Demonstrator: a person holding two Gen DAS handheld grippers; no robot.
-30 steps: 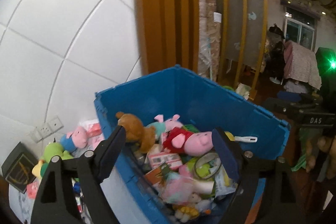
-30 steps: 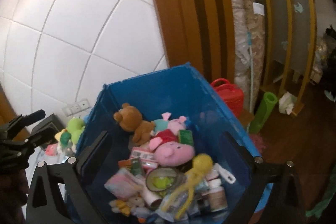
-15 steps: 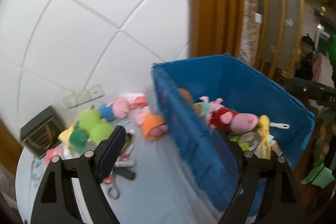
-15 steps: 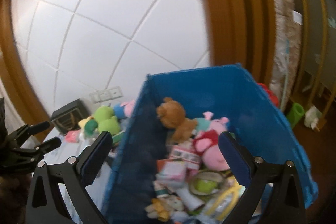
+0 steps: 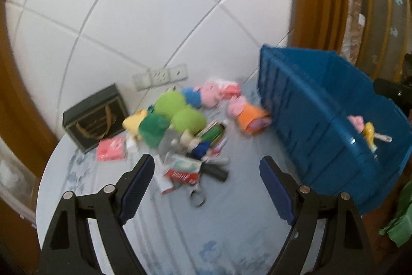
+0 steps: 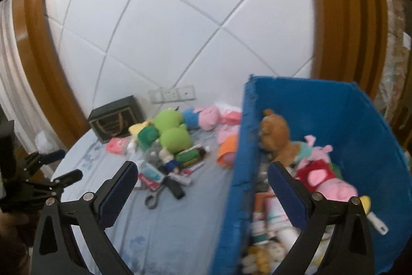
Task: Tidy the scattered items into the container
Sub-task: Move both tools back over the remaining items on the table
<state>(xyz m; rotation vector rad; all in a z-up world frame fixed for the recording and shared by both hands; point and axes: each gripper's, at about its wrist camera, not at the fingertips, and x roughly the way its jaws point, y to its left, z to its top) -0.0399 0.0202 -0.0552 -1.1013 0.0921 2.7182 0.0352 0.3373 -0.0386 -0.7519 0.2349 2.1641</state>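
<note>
A blue crate [image 5: 322,117] [image 6: 365,120] stands on the right of a light-blue table, holding a brown bear [image 6: 275,130], pig plushes and small packets. Scattered items lie left of it: green plushes [image 5: 177,110] [image 6: 172,128], a pink pig in orange [image 5: 249,115] [image 6: 226,146], a blue-and-pink plush [image 5: 203,94], a red-and-white packet [image 5: 180,172], scissors [image 5: 203,184] [image 6: 159,195]. My left gripper [image 5: 206,187] is open and empty above the table near the packet. My right gripper [image 6: 203,195] is open and empty, straddling the crate's left wall. The left gripper also shows at the left edge [image 6: 46,172].
A dark box [image 5: 95,117] [image 6: 116,120] sits at the back left against the white tiled wall with sockets [image 5: 159,75]. A pink packet [image 5: 112,151] lies beside it. The table edge [image 5: 43,172] curves on the left. Wooden frames flank the wall.
Both grippers have swung left from above the crate toward the pile of scattered items on the table. Both stay open and empty.
</note>
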